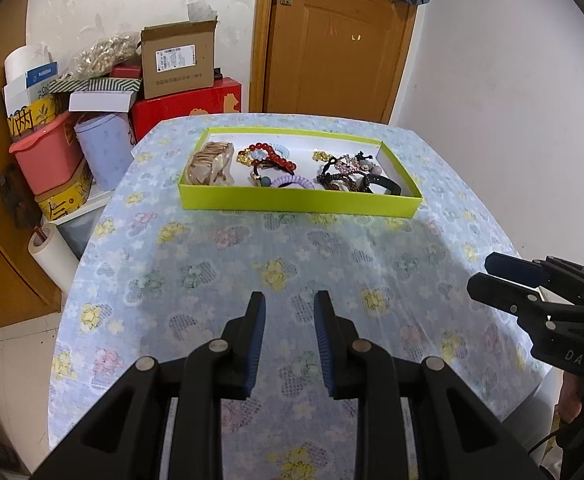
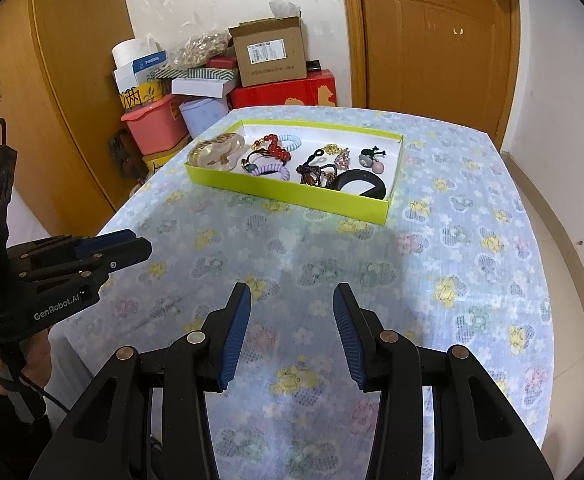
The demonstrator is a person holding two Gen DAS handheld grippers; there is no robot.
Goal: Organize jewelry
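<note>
At the far end of the floral-print tablecloth (image 1: 220,264): shallow lime-green cardboard box (image 1: 299,200) holding mixed jewelry (image 1: 268,164). Near edge: left gripper (image 1: 290,300) and right gripper (image 2: 292,292), both parted, empty, well apart from box.

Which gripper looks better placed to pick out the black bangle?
Probably the right gripper: the black bangle lies at the tray's right end. Both grippers are empty.
</note>
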